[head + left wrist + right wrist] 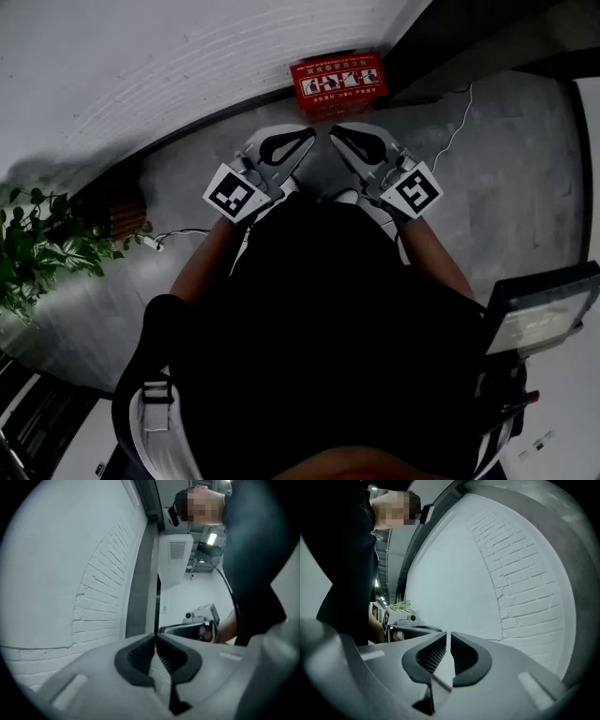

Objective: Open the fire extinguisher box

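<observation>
The red fire extinguisher box [339,82] stands on the grey floor [506,169], with its back against the white wall [141,66]. Its top side has a row of small pictures, and the box looks closed. The person stands in front of it and holds both grippers out at a low height, pointing toward the box. Both are apart from it and touch nothing.

The left gripper [302,139] has its jaws together. In the left gripper view the two black pads meet at the tips [155,641] and nothing is between them. The right gripper [339,134] is closed as well. In the right gripper view only a very thin slit shows between its pads [446,641], and it holds nothing.

The tips of the two grippers are near each other, just in front of the box. A green plant [37,248] stands far to the left, and a thin white cable [459,122] lies on the floor to the right of the box.
</observation>
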`<state>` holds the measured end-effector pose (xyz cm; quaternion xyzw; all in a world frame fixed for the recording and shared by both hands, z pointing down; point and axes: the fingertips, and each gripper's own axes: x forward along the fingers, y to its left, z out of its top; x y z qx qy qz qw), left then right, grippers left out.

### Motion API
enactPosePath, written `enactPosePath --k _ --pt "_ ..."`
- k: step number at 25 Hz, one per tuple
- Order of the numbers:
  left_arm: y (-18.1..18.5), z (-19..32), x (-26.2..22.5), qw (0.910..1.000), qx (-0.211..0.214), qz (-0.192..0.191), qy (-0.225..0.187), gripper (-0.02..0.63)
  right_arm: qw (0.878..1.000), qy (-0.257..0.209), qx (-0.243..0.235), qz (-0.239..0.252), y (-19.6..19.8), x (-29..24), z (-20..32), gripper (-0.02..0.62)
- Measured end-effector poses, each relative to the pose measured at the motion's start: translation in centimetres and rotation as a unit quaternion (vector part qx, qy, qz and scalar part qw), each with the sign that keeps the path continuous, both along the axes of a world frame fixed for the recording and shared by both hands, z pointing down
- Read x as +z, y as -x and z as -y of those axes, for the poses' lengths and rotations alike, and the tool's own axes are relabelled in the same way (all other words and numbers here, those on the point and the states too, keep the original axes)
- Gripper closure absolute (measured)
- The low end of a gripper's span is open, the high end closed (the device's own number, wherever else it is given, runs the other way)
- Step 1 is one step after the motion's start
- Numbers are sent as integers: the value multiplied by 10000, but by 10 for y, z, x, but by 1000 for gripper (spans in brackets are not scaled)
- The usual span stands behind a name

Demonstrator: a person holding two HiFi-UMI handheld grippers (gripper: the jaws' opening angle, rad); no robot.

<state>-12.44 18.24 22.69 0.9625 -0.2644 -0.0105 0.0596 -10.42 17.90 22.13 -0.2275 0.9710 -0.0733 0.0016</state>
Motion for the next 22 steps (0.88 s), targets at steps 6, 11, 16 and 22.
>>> enactPosePath --k 6,11,16,22 --pt "-7 3 1 10000 58 19 22 603 10000 34 53 -7 -9 1 -1 574" --pt "-27 -2 -2 9999 111 58 39 604 9999 71 146 52 -30 1 -4 574" --pt "-47 -6 0 9999 37 122 55 606 9998 93 135 125 -50 3 -8 574" --pt "-73 -12 3 9996 -82 251 108 606 9996 142 93 214 -81 7 -12 574"
